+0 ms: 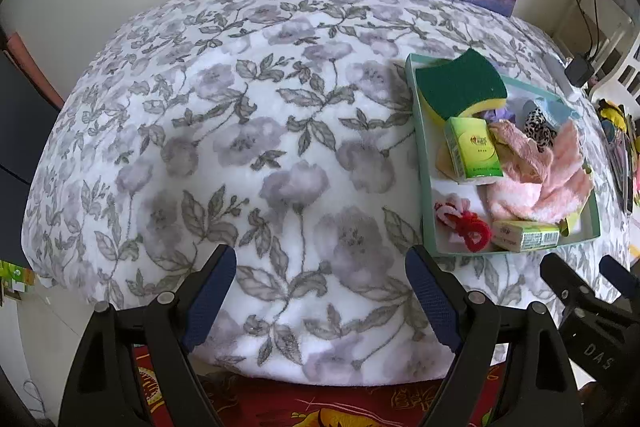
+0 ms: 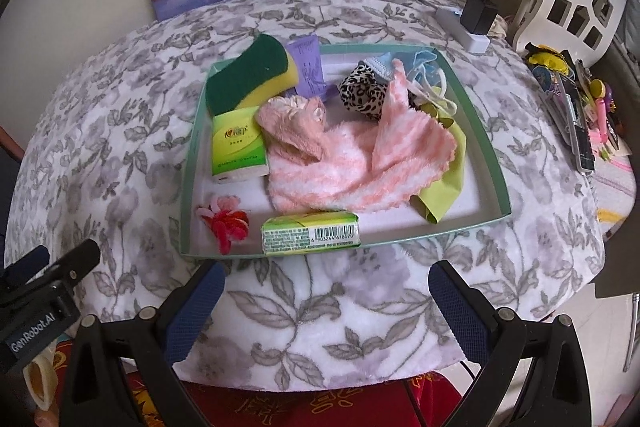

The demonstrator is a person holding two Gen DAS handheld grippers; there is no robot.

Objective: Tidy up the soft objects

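1. Fleecy floral blanket (image 1: 248,155) covers the tabletop in the left wrist view. The left gripper (image 1: 320,301) hangs over the near edge with its jaws spread wide and nothing between them. The shallow green tray (image 1: 418,163) lies ahead and off to its right, toward the tabletop's right edge, well apart from the blue ribbed pads (image 1: 210,301). The right gripper's fingers show at the lower right corner.

2. Seen from the right wrist, the tray (image 2: 478,131) sits straight ahead of the right gripper (image 2: 322,311), also spread and empty, so the right hand is the nearer one. Just beyond its pads, along the tray's near wall, a wrapped green tissue pack (image 2: 312,235) lies with its long axis crosswise to the fingers. Beside it sits a red hair tie (image 2: 228,223). Further in lie a fluffy pink cloth (image 2: 352,163), a second tissue pack (image 2: 238,145), a green-and-yellow sponge (image 2: 250,75) and a leopard-print scrunchie (image 2: 362,93).
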